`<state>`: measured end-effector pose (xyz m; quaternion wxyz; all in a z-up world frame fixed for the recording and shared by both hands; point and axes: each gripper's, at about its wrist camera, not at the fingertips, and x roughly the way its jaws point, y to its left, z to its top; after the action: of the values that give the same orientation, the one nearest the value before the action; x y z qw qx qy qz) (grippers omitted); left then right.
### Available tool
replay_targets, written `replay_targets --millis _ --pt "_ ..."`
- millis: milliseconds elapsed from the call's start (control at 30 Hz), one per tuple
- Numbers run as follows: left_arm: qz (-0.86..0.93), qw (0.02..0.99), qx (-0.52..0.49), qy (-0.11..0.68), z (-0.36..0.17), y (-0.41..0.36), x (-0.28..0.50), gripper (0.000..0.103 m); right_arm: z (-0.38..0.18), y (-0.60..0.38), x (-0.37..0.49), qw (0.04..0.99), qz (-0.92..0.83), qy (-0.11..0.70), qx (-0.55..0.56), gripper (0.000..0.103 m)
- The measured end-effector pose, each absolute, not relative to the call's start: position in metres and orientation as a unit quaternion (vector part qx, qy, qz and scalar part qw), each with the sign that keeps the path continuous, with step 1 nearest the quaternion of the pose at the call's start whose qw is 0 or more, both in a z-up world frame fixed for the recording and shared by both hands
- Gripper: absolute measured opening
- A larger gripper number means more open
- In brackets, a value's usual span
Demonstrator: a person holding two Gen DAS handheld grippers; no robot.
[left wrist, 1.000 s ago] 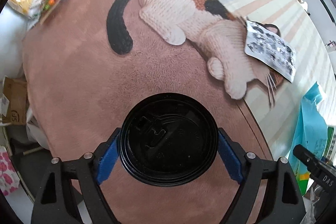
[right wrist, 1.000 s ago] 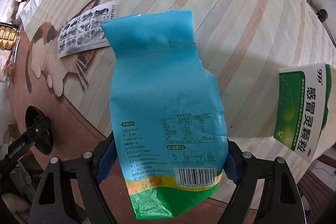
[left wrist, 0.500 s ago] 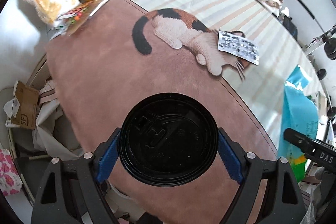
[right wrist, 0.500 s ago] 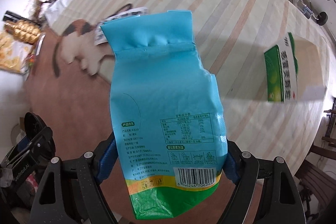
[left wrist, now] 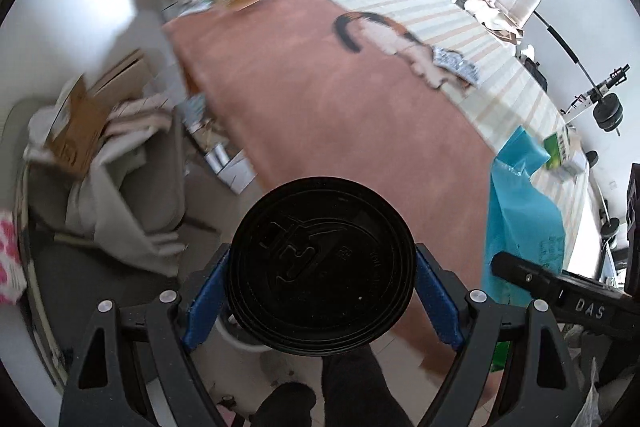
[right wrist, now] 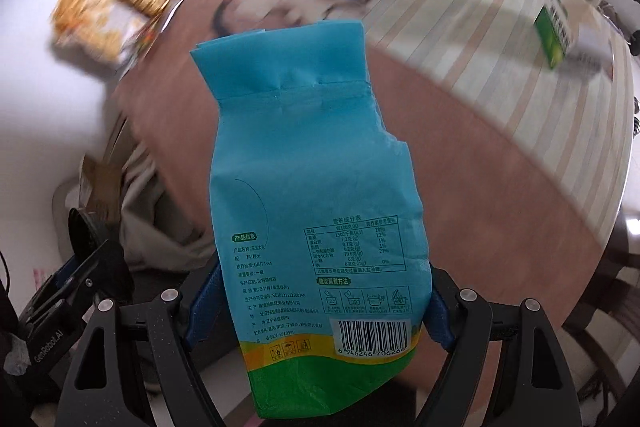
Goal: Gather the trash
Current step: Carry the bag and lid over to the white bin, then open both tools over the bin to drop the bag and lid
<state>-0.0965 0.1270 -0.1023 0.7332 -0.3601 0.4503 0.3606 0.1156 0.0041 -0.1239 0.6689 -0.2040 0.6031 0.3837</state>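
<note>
At the left, the left gripper [left wrist: 320,301] held a round black plastic cup lid [left wrist: 320,263] across its widest part, one blue pad on each side of the rim, so its jaws stood wide only because the lid filled them. The lid looked light, thin and fairly stiff, with a smooth rim that could slip or pop out if squeezed hard; a grip across the full rim, as here, seemed the safest hold. It hung clear of the desk [left wrist: 340,99], over the floor at the desk's near edge, and whether a cup hung beneath the lid could not be told. Left of it a grey sack-lined bin [left wrist: 132,195] held a brown cardboard piece [left wrist: 76,131], and judging by that, it was probably where the trash belonged. Further right, the right gripper [right wrist: 320,301] held a tall light-blue plastic food pouch with a green and yellow bottom band [right wrist: 312,187], its pads pressed against the pouch's two side edges near the barcode end, so these jaws too were spread wide around their load. The pouch looked empty, soft, crinkly and slick; it stood up by its own creases and would probably fold or slide under a loose grip, so a hold low on the doubled seam seemed best. It was carried above the desk's near edge. On the far right a green and white cardboard box [right wrist: 554,31] stood on the desk, well apart.
</note>
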Motion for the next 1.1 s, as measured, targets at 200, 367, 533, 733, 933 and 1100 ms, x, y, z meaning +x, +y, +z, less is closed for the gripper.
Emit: replay_targets --millis 200,367,533,733,933,1100 --pt "0.369 0.682 -0.429 0.463 -0.165 0.106 -0.181 0.085 -0.181 -0.02 0.02 0.626 0.391 0.633 -0.232 0.084" --pt "0.359 0.625 -0.506 0.473 -0.248 0.108 -0.23 0.085 -0.266 -0.026 -0.033 0.581 0.379 0.667 -0.271 0.084" --pt "0.364 0.569 -0.568 0.471 -0.355 0.121 -0.259 0.085 -0.378 -0.014 -0.057 0.542 0.366 0.692 -0.306 0.084" --pt "0.326 0.519 -0.634 0.472 -0.495 0.13 -0.272 0.087 -0.523 -0.001 -0.068 0.503 0.355 0.724 -0.311 0.084" --pt "0.32 0.5 -0.647 0.478 -0.58 0.134 -0.279 0.096 -0.641 0.014 -0.076 0.46 0.353 0.755 -0.305 0.085" --pt "0.345 0.494 -0.641 0.475 -0.596 0.129 -0.288 0.101 -0.685 0.023 -0.087 0.445 0.371 0.752 -0.315 0.103"
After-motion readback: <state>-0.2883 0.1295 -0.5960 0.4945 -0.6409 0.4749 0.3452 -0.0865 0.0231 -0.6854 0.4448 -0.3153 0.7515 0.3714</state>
